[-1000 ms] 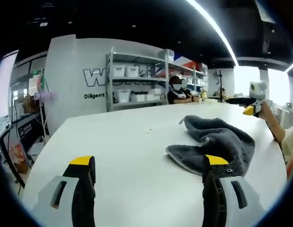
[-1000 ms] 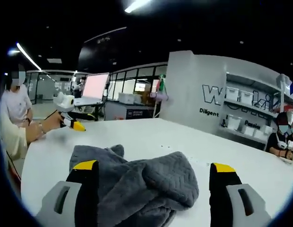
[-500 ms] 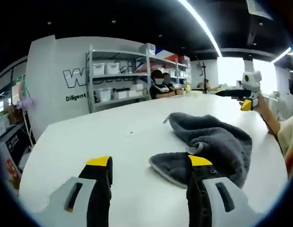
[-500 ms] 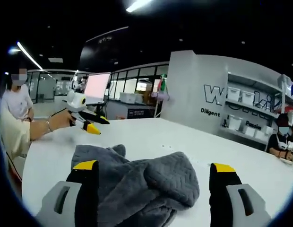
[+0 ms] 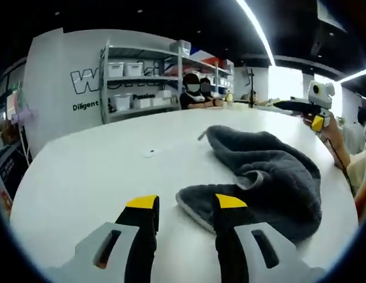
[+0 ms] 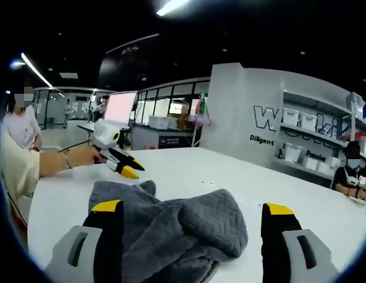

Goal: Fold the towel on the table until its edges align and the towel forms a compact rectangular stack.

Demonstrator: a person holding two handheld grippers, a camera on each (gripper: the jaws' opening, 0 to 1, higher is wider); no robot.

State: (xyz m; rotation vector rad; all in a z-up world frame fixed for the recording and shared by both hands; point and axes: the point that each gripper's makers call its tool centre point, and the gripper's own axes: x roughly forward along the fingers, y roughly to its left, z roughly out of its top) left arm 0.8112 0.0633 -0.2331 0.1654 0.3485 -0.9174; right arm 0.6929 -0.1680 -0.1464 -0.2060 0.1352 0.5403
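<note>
Left tongs (image 5: 186, 206): yellow-tipped jaws apart by a narrow gap, clamped on nothing, low over the white surface (image 5: 100, 171) at the near hem of the towel (image 5: 265, 177). Towel: dark grey, crumpled in a loose heap, unfolded, lying on the surface.

Right tongs (image 6: 195, 215): jaws wide apart, holding nothing, just above the towel (image 6: 171, 236); left jaw over the heap, right jaw over bare surface (image 6: 301, 194) beside it.

Past the towel, a person's hand (image 6: 82, 156) holds the left tongs (image 6: 125, 165) low beside the heap's far edge. Beyond the surface, shelving (image 5: 141, 82) with white bins.
</note>
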